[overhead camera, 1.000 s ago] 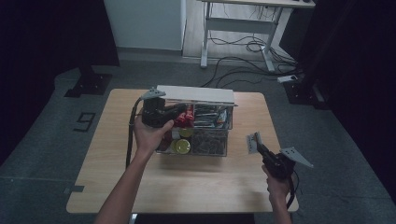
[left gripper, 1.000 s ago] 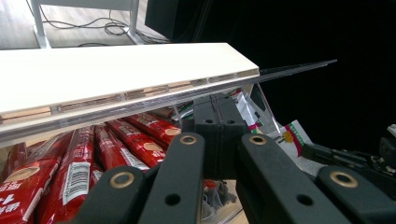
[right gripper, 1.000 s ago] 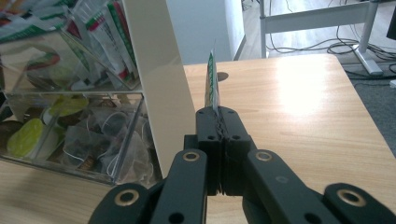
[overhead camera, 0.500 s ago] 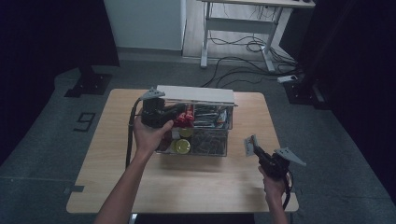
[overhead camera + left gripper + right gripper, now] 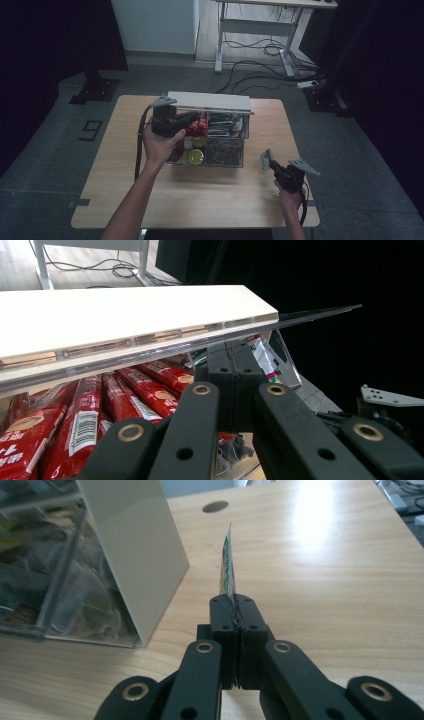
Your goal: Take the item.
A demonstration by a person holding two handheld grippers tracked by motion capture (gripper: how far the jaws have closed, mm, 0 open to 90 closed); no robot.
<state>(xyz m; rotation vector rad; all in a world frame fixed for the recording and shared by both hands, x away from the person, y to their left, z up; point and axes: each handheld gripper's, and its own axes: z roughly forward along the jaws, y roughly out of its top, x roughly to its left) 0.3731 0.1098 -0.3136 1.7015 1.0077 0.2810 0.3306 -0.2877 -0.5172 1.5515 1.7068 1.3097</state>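
Note:
A clear plastic box (image 5: 227, 152) with a white lid (image 5: 210, 101) propped open at its back stands mid-table. My left gripper (image 5: 192, 122) reaches in from the box's left side. In the left gripper view, this gripper (image 5: 233, 352) is shut just under the lid's edge (image 5: 130, 320), above red snack packets (image 5: 100, 405), with nothing seen between the pads. My right gripper (image 5: 272, 167) is low over the table to the right of the box, shut on a thin sachet (image 5: 265, 158). Seen edge-on, the sachet (image 5: 228, 565) stands up from the right gripper (image 5: 233, 602).
The box also holds round yellow-lidded items (image 5: 195, 157) and several dark packets. The wooden table (image 5: 200, 200) has a small round hole (image 5: 216, 506) near its far right. A desk and floor cables (image 5: 260, 50) lie beyond, with dark curtains on both sides.
My right hand has sunk toward the tabletop and drawn nearer the front edge, still gripping the sachet. The left hand and the box have stayed put.

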